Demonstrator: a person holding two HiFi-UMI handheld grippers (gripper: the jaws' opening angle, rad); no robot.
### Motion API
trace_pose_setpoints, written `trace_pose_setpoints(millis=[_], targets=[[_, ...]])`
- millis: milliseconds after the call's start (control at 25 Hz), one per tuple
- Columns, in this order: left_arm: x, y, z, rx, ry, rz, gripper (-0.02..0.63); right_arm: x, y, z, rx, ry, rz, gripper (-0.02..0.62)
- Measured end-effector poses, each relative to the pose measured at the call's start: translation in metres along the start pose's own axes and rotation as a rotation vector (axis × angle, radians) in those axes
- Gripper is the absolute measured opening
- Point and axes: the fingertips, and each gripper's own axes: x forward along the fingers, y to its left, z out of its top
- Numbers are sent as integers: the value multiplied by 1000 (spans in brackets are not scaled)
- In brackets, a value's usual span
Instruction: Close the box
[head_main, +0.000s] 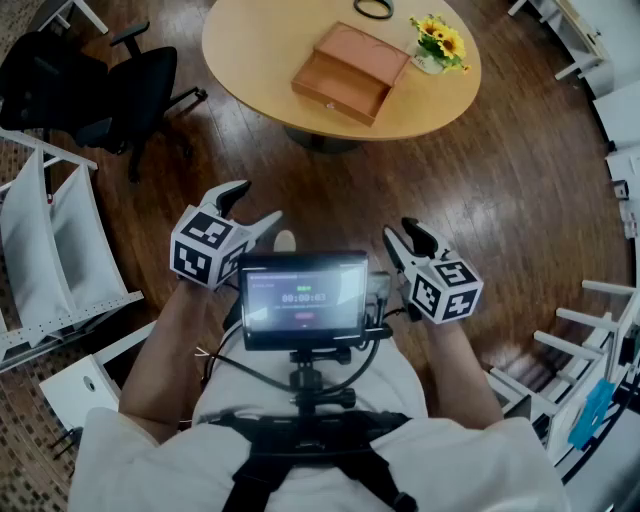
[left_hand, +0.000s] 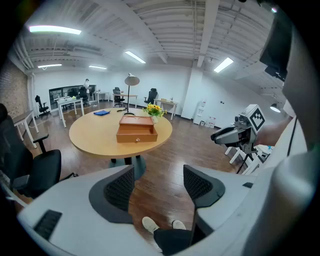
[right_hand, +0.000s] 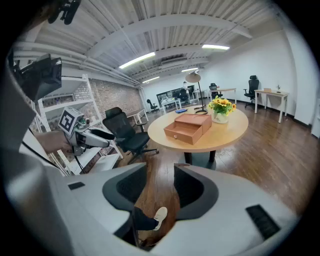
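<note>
Scene: dark plank floor (head_main: 520, 200); round pale wooden table (head_main: 250, 60) well ahead of the person; black office chair (head_main: 120, 90) to its left.

Task object: brown wooden box (head_main: 350, 72) sits on the table, just left of a small pot of yellow flowers (head_main: 440, 42). Its lower, drawer-like section with a small knob stands pulled out toward the person. No lettering is seen on it. It is well apart from both grippers.

Writing: chest-mounted screen (head_main: 303, 298) shows a row of digits like a timer, too blurred to read. Each gripper cube carries black-and-white square markers only; no brand is legible.

Pose: both bare forearms are bent at the person's sides, with the grippers level on either side of the screen, jaws pointing forward at the table.

Left gripper (head_main: 255, 202): jaws spread wide, only floor and the person's shoes between them.

Right gripper (head_main: 400, 232): jaws parted, a narrower gap, nothing gripped.

Smallest item: black ring (head_main: 373, 8) at the table's far edge.
</note>
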Motion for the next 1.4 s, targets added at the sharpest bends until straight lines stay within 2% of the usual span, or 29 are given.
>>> trace_pose_setpoints(millis=[120, 240, 360, 560, 680, 840, 1160, 1280, 1400], targets=[[-1, 2, -2, 4, -8, -1, 313, 2, 5, 6, -14, -5, 7, 179], [18, 30, 10, 4, 2, -24, 313, 26, 4, 30, 3, 4, -1, 179], [42, 59, 29, 9, 5, -62, 313, 53, -2, 64, -6, 15, -18, 179], [68, 73, 43, 39, 2, -147, 313, 77, -8, 96, -36, 14, -61, 179], [83, 82, 49, 16, -8, -196, 313, 89, -9, 105, -49, 27, -73, 179], [99, 88, 53, -23, -18, -220, 313, 98, -18, 108, -76, 89, -69, 178], [139, 94, 55, -95, -8, -198, 313, 134, -74, 140, -173, 160, -28, 141], [154, 99, 54, -131, 0, -158, 313, 162, -97, 158, -250, 195, 21, 91], [174, 100, 57, -170, 1, -130, 313, 192, -128, 175, -315, 244, 55, 3]])
